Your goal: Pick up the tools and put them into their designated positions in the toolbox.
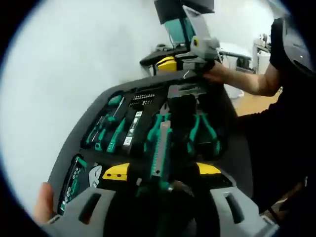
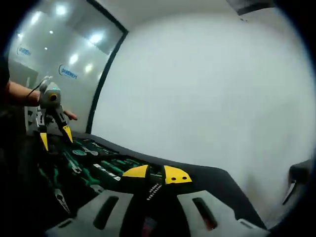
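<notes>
Now your left gripper (image 1: 160, 178) hangs over the toolbox (image 1: 237, 148), jaws parted wide around nothing; the right gripper (image 2: 155, 178) likewise. Tools (image 1: 160, 143) look seated in their slots; find any left out before reaching.

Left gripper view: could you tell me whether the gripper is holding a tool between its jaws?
No, the left gripper has yellow-tipped jaws standing apart over the toolbox, with nothing clamped between them.
</notes>
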`<state>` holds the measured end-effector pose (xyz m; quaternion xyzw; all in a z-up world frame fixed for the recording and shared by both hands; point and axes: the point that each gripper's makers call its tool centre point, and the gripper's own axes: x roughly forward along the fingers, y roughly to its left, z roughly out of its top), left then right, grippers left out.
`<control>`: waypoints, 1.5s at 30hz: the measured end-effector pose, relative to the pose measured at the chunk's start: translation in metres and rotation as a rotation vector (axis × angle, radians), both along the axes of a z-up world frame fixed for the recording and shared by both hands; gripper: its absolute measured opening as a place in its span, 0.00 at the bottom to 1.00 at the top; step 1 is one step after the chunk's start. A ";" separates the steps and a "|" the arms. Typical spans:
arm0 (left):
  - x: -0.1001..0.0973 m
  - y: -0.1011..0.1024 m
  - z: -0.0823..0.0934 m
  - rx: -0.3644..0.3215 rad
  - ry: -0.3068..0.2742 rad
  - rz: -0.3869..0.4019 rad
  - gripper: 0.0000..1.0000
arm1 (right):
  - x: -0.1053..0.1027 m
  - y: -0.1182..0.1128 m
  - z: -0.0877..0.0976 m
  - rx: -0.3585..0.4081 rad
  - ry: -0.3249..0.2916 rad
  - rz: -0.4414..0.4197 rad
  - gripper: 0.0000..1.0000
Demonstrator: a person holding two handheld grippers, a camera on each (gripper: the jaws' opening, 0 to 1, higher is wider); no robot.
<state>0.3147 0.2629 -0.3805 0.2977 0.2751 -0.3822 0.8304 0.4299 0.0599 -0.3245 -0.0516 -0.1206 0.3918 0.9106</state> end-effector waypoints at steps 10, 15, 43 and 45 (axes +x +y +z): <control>0.022 -0.013 -0.020 -0.094 0.122 0.000 0.33 | 0.000 0.007 -0.012 0.030 0.098 0.055 0.09; 0.014 -0.013 -0.023 -0.113 0.193 0.016 0.22 | 0.003 0.003 -0.013 0.067 0.137 0.069 0.09; -0.134 0.110 -0.018 -0.020 0.229 0.069 0.21 | 0.004 0.004 -0.019 0.070 0.185 0.088 0.09; -0.137 0.116 -0.018 -0.026 0.228 0.063 0.21 | 0.005 0.003 -0.020 0.068 0.187 0.084 0.09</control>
